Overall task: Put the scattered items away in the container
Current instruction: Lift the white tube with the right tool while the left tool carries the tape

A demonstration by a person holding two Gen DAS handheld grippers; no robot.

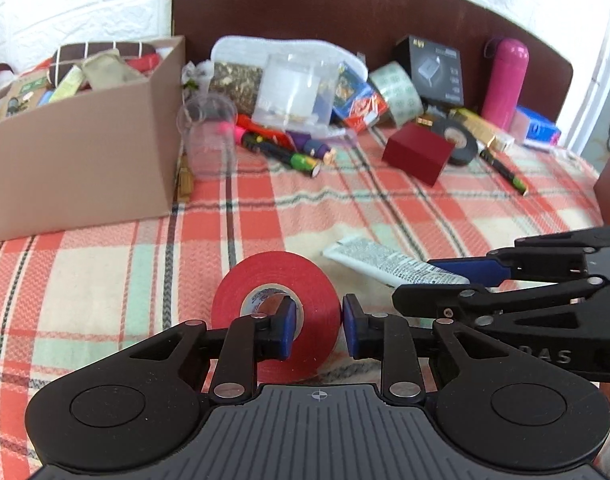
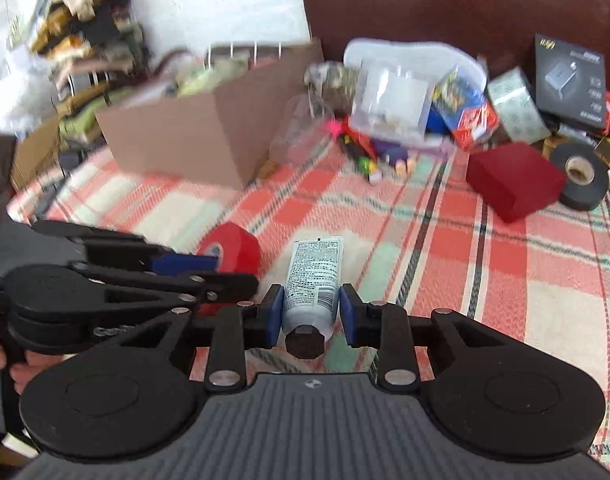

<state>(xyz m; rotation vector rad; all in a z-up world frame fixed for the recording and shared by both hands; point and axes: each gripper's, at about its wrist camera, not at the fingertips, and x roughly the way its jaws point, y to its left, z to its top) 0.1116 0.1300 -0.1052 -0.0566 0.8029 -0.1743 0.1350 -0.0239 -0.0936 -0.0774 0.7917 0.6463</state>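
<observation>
Letters "DAS" are read in pale relief on the black body of the right hand-held gripper (image 1: 471, 276), seen from the left wrist. Dense small print is seen on the white tube (image 2: 313, 276), too fine to be read. Markings on the black box (image 1: 435, 70) are illegible.

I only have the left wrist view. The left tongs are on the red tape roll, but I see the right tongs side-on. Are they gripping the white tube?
Observer: Yes. The right tongs pinch the tube from both sides, near its cap end.
Operator: Which way does the cap face?
Observer: The black cap points back at the camera and the flat end points away.
Operator: Anything beyond the box on its left?
Observer: A blurred stack of clutter stands behind the cardboard box.
</observation>
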